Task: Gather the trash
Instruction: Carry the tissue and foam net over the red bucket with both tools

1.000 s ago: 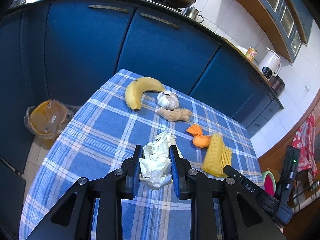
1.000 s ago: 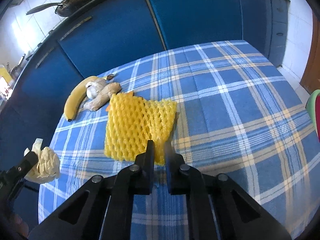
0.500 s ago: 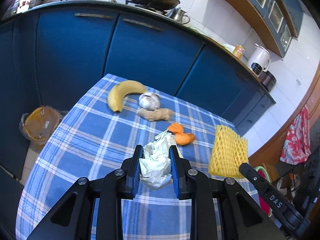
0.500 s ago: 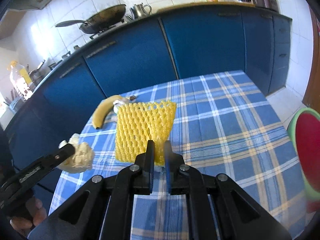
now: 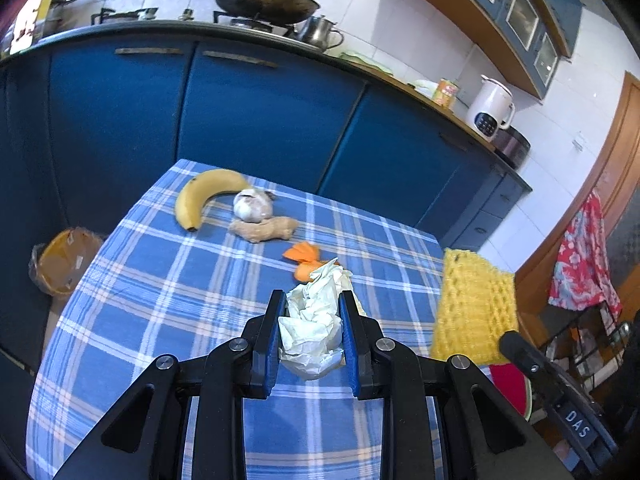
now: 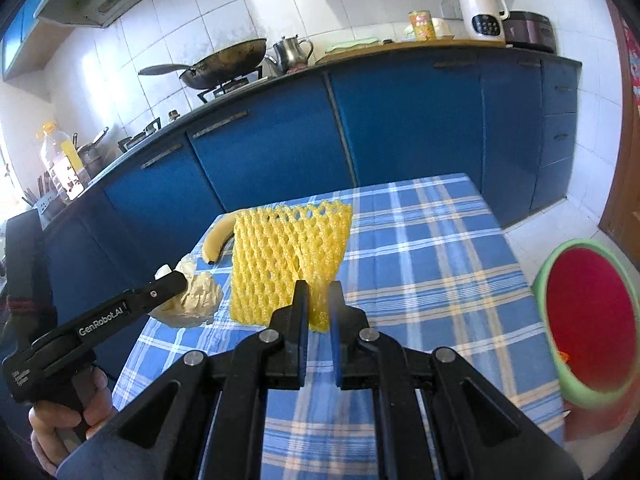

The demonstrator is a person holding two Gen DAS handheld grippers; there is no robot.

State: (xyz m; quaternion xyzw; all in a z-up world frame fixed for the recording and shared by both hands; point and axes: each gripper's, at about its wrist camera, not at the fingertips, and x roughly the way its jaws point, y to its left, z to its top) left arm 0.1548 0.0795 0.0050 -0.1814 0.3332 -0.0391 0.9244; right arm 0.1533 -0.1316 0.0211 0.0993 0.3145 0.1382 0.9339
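My left gripper (image 5: 310,312) is shut on a crumpled white paper wad (image 5: 312,328), held above the blue checked tablecloth (image 5: 160,300). In the right wrist view that same wad (image 6: 196,300) shows at the left gripper's tip, over the table's left edge. My right gripper (image 6: 318,292) is shut on the lower edge of a yellow foam fruit net (image 6: 288,256), which hangs lifted off the cloth. The net (image 5: 472,312) also appears at the right of the left wrist view. Orange peel pieces (image 5: 304,256) lie on the cloth beyond the wad.
A banana (image 5: 204,196), a garlic bulb (image 5: 252,206) and a ginger root (image 5: 266,230) lie at the table's far end. A green-rimmed red bin (image 6: 588,328) stands to the right of the table, a lined basket (image 5: 64,260) on the floor to its left. Blue cabinets (image 6: 400,128) run behind.
Both grippers have risen and drawn back from the table with their loads. The foam net has come up off the cloth and now hangs in the air.
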